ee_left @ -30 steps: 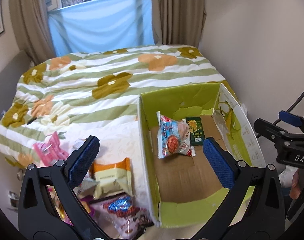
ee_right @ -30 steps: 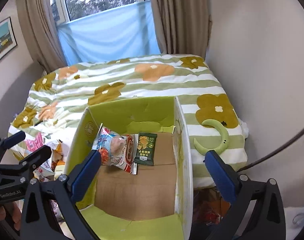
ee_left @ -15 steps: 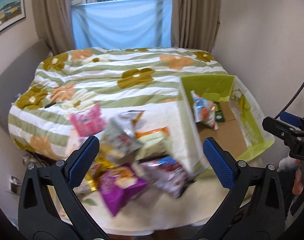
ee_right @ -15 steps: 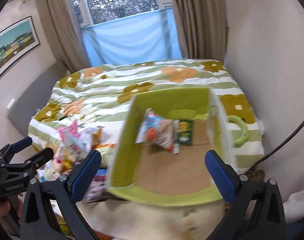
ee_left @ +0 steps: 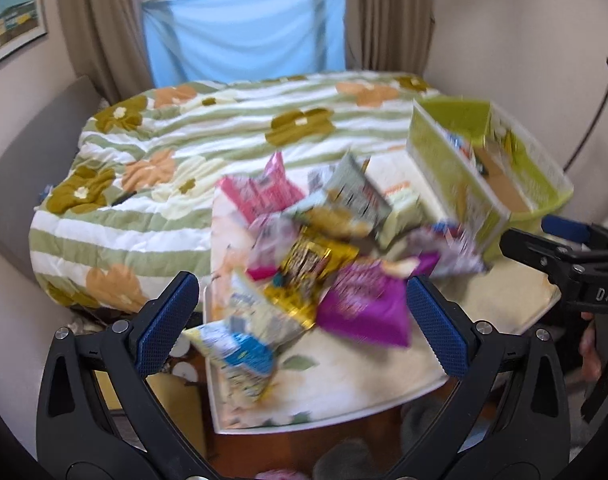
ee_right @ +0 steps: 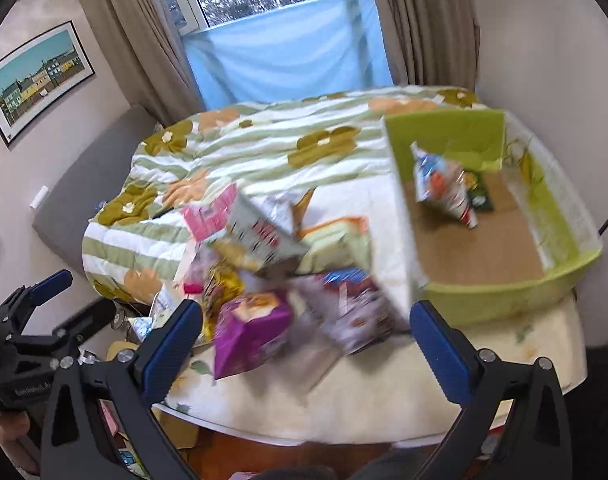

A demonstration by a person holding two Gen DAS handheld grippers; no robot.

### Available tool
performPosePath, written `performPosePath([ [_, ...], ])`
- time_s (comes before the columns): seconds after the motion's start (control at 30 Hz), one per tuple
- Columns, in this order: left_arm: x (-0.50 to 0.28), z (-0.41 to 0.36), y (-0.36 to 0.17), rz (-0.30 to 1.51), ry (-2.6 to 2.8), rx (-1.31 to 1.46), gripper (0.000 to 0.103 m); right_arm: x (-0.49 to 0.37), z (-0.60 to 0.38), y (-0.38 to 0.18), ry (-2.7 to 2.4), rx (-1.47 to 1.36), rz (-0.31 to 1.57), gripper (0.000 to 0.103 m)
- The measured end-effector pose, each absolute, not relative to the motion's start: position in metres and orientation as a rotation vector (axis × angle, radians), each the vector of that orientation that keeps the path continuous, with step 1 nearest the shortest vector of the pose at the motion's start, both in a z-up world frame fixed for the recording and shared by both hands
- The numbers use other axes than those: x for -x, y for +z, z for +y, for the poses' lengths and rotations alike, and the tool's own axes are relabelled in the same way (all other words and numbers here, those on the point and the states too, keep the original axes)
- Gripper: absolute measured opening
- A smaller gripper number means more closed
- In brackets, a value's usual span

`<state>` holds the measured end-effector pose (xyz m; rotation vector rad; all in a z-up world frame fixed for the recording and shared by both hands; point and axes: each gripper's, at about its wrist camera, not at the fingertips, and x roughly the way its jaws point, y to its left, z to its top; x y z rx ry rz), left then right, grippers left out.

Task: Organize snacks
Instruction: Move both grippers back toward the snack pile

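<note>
**Both grippers wide over a blurred heap of snacks**

The left gripper [ee_left: 300, 316] hangs above the snack pile [ee_left: 316, 256] with its jaws spread wide and nothing between them. The right gripper [ee_right: 306, 338] is just as wide and just as empty. The packets are smeared by motion blur: a purple bag [ee_right: 250, 330] lies nearest, a yellow packet [ee_left: 312, 264] beside it, a pink one [ee_left: 260, 194] at the far edge. They rest on a pale tray [ee_left: 344, 392] at the foot of the flowered bedspread [ee_left: 184, 148]. To the right stands the green cardboard box [ee_right: 560, 284], touching the pile, with a red-and-blue packet [ee_right: 440, 184] and a small dark green packet [ee_right: 480, 196] on its floor.
</note>
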<state>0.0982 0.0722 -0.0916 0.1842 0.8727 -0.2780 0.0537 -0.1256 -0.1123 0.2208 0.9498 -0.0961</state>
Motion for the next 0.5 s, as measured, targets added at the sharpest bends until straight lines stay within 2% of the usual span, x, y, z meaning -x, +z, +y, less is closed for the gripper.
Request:
performPosePath([
  [0.27, -0.117, 0.100, -0.148, 0.948, -0.318, -0.261, 0.102, -0.066, -0.085, -0.160, -0.103, -0.201, 1.054, 0.103],
  [0.5, -0.136, 0.091, -0.200, 1.001, -0.333, -0.465, 0.102, -0.084, -0.075, -0.193, -0.111, -0.182, 1.097, 0.103],
])
